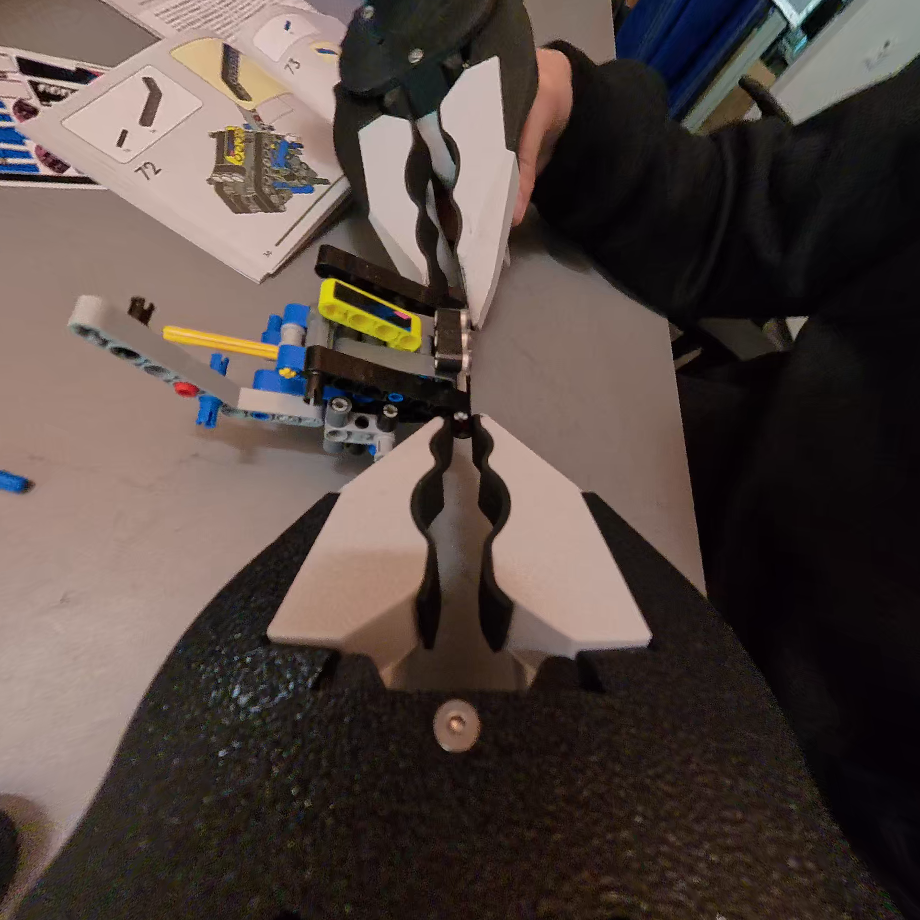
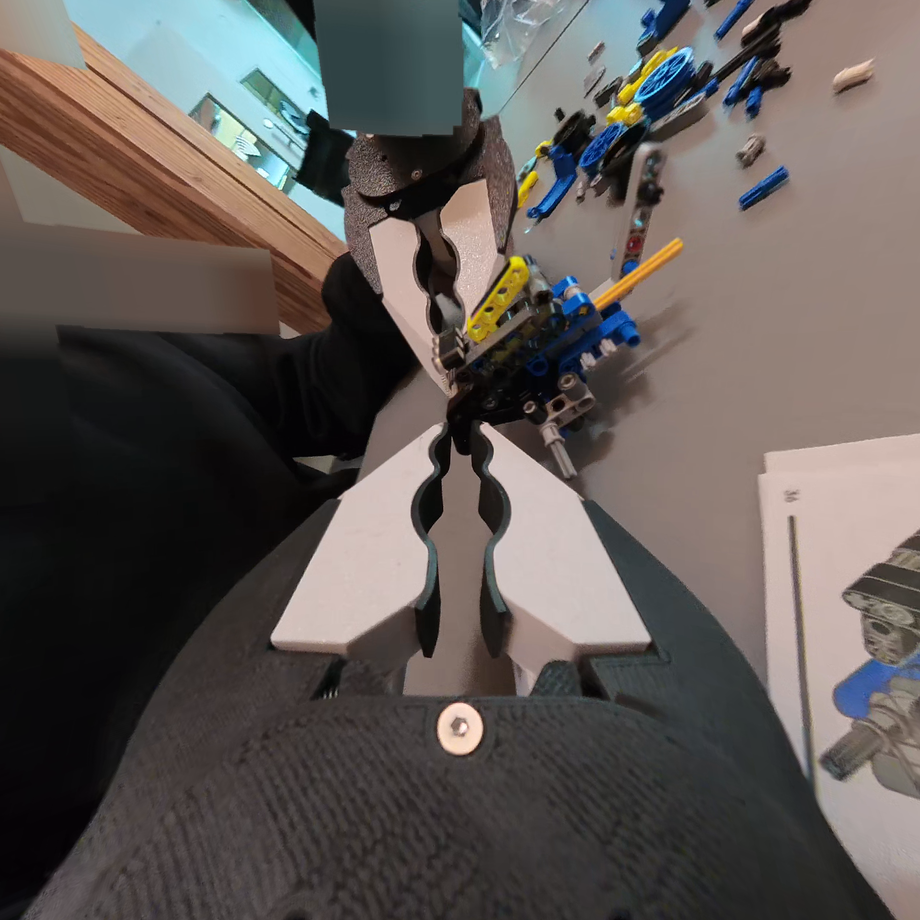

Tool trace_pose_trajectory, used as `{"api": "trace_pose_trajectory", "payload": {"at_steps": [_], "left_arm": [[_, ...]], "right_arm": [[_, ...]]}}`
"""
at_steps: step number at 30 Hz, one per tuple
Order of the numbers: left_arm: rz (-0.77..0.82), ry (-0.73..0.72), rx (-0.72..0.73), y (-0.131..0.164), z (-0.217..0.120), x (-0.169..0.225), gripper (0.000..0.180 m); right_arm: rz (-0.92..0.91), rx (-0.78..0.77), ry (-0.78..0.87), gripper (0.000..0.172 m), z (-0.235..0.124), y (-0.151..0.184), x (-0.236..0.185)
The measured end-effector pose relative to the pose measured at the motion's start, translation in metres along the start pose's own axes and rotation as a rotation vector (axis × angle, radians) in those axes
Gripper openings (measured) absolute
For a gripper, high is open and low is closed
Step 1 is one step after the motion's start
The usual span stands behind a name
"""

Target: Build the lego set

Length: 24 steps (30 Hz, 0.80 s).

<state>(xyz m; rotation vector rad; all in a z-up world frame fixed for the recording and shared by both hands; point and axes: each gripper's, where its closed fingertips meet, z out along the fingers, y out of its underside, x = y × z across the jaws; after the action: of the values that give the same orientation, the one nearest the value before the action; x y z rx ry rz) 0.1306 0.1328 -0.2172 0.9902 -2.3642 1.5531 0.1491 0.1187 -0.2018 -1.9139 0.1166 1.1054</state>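
A small brick-built assembly (image 1: 368,348) of black, blue, grey and yellow beams hangs just above the grey table (image 1: 124,522), held at one end by both grippers. My left gripper (image 1: 460,424) is shut on the tip of its lower black beam. My right gripper (image 1: 460,303) comes in from above in the left wrist view, shut on the upper black beam. In the right wrist view my right gripper (image 2: 460,434) pinches a black beam end of the assembly (image 2: 537,348), and the left gripper (image 2: 440,348) grips it from the far side. A yellow axle (image 1: 219,341) sticks out of the far end.
An open instruction booklet (image 1: 199,139) lies at the back left and shows in the right wrist view (image 2: 846,647). A sticker sheet (image 1: 35,109) and a loose blue pin (image 1: 15,482) lie at the left. Several loose parts (image 2: 647,99) are scattered beyond. A person's sleeve (image 1: 697,199) and the table edge (image 1: 672,348) are at the right. Only a small space, under 4 cm, lies between the two pairs of fingers.
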Motion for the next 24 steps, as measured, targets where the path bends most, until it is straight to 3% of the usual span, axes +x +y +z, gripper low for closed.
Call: {"api": "trace_pose_trajectory", "payload": {"at_steps": [1, 15, 24], "left_arm": [[-0.021, 0.009, 0.007, 0.0, 0.0, -0.001, 0.004], [-0.082, 0.098, 0.071, -0.004, -0.006, 0.005, 0.004], [-0.027, 0.16, 0.148, -0.018, -0.011, 0.018, 0.004]], "right_arm": [[-0.035, -0.002, 0.016, 0.005, 0.0, 0.0, 0.001], [-0.227, 0.005, 0.08, 0.007, 0.005, -0.008, -0.007], [-0.133, 0.103, -0.108, 0.006, 0.001, -0.019, -0.029]]}}
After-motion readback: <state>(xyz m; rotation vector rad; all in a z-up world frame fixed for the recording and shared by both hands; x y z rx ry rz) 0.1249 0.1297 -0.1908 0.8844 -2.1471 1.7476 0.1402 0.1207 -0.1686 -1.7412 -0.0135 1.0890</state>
